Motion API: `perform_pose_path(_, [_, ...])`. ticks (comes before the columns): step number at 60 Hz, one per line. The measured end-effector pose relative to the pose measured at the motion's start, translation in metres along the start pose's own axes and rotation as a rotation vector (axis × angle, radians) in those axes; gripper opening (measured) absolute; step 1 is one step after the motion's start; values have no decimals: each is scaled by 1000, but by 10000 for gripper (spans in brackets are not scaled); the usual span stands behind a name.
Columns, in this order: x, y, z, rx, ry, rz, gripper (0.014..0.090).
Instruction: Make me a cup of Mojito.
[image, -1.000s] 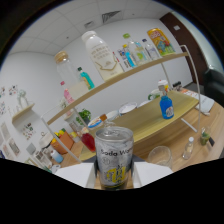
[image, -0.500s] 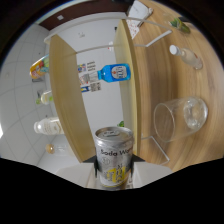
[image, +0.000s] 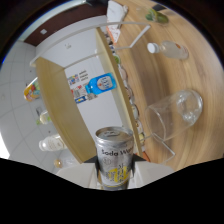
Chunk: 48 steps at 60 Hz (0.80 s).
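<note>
My gripper (image: 114, 172) is shut on a silver soda water can (image: 115, 155) with a yellow label, held between the two white fingers (image: 80, 172). The whole view is rolled on its side, so the can is tipped far over. Just beyond the can and to its right stands a clear glass (image: 175, 116) on the wooden table (image: 165, 70), its open mouth facing the can. No liquid shows leaving the can.
A small clear bottle (image: 167, 48) lies further along the table, with limes (image: 159, 16) beyond it. A blue spray bottle (image: 101, 84) stands by the wooden shelf (image: 55, 100), which carries several bottles (image: 49, 144). A white card (image: 116, 11) sits at the far end.
The gripper has kept rolling with the can, from upright a second ago to sideways. The glass has come closer to the can and now sits just beside it.
</note>
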Motion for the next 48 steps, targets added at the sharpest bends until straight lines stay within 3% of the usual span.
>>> perform_pose_path(11, [-21,14,0,71,96,-819,515])
perform_pose_path(22, [-12,36,10,117,127,-1440,515])
perform_pose_path(48, [140,11,46,24,375,-1721,512])
